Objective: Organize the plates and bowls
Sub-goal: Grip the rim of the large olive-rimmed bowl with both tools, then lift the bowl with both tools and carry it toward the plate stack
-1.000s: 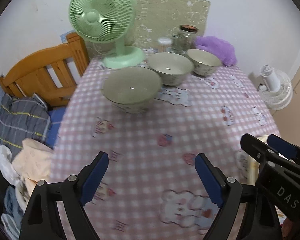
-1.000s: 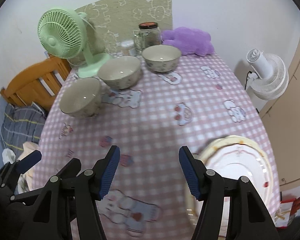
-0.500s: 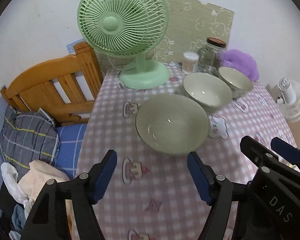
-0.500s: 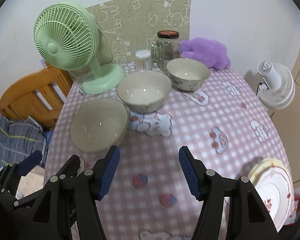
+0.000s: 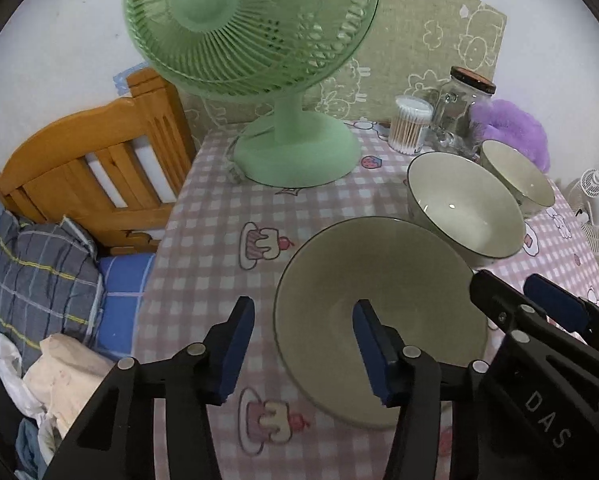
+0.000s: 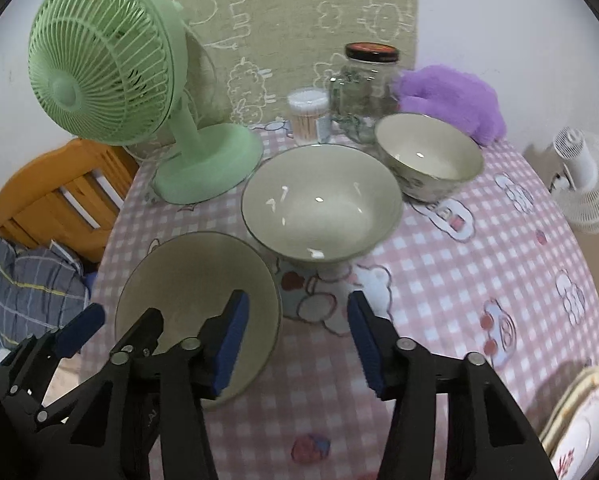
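Two grippers, left and right, jaws closing, straddle the nearest bowl's rim unpinched; next, probably clamp and lift.

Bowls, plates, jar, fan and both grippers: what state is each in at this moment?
Nearest bowl: upright, empty, rim between the left gripper's pads, not yet pinched.
Middle bowl: upright, empty, untouched.
Far bowl: upright, empty, untouched.
Plates: stacked at the table's edge.
Glass jar: upright, lid on.
Green fan: standing; running or not, cannot tell.
Left gripper: closing around the rim.
Right gripper: closing, nothing between the pads.
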